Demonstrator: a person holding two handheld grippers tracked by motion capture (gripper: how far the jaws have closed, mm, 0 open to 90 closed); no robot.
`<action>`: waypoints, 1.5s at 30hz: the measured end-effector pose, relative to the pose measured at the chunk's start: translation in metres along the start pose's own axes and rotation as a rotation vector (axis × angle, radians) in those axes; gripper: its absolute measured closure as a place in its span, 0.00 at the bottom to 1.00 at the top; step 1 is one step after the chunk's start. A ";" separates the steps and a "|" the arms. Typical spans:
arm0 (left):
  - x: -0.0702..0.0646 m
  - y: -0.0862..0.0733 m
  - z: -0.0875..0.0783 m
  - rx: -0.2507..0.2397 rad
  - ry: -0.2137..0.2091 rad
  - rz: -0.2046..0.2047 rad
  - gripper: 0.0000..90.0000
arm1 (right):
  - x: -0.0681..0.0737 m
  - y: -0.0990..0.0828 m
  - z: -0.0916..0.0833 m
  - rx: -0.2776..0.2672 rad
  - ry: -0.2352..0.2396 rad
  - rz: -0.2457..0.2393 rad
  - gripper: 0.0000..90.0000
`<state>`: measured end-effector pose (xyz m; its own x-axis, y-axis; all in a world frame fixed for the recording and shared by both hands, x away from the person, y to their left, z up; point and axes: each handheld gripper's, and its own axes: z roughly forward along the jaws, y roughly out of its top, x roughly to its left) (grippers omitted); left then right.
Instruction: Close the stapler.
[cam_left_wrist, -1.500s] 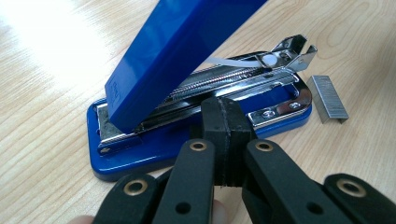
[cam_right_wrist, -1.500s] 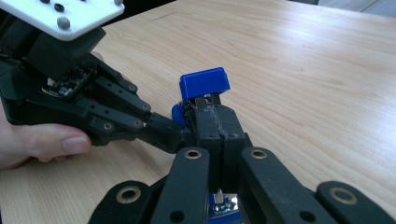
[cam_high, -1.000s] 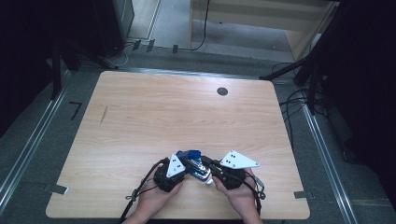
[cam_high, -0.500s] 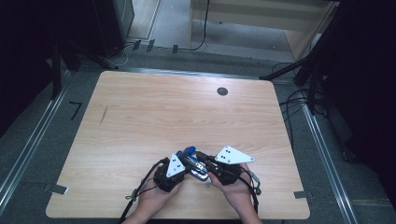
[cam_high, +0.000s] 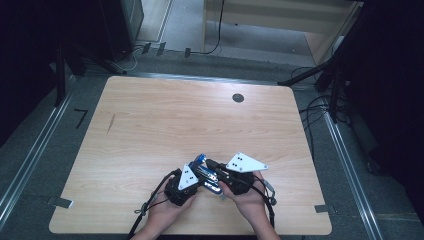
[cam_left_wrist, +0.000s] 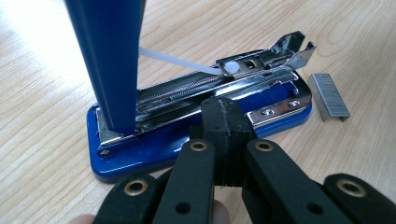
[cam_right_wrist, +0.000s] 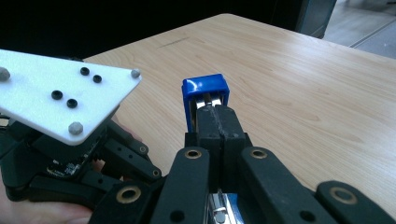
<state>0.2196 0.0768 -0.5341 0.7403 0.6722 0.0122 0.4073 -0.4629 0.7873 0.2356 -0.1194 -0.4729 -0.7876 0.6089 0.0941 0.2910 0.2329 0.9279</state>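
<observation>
The left hand-held gripper (cam_left_wrist: 223, 140) had its 2 black jaws pressed together with nothing between them, the tips resting against or just short of the near side of the open blue stapler (cam_left_wrist: 196, 126); contact could not be told for sure. Directly ahead of those tips lay the stapler's chrome magazine (cam_left_wrist: 205, 88), exposed, with a white pusher rod running along it. The blue lid (cam_left_wrist: 109, 60) stood raised nearly upright, up and to the left of the jaws. Beyond the stapler's far end, off to the right of the jaws, 1 strip of staples (cam_left_wrist: 330, 95) lay loose on the bench (cam_left_wrist: 327, 28), near the stapler but not touching it.

The right hand-held gripper (cam_right_wrist: 217, 123) was likewise closed on nothing, its tips just behind the raised blue lid (cam_right_wrist: 205, 88), apparently propping it. To its left sat the left hand-held gripper (cam_right_wrist: 70, 140) with its white 3-cornered plate.

From above, both hand-held grippers (cam_high: 186, 180) (cam_high: 235, 175) crowded the stapler (cam_high: 202, 165) near the bench's front edge.

Likely risks: the lid could swing down onto the magazine if the right jaws slipped off it; the light stapler could skid under a sideways push; and closed jaws could nudge the staple strip away or break it rather than lift it.
</observation>
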 end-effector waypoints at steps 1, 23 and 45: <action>0.000 0.000 0.000 0.000 0.000 0.000 1.00 | 0.000 0.000 0.000 0.000 0.000 0.000 1.00; -0.001 0.000 0.000 -0.002 0.004 0.012 1.00 | 0.002 0.014 0.023 -0.014 0.026 -0.020 1.00; -0.001 0.000 0.000 -0.003 0.004 0.015 1.00 | -0.002 0.024 0.049 -0.005 0.069 -0.003 1.00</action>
<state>0.2190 0.0758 -0.5343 0.7440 0.6676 0.0264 0.3947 -0.4711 0.7888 0.2704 -0.0779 -0.4680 -0.8240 0.5545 0.1160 0.2862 0.2307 0.9300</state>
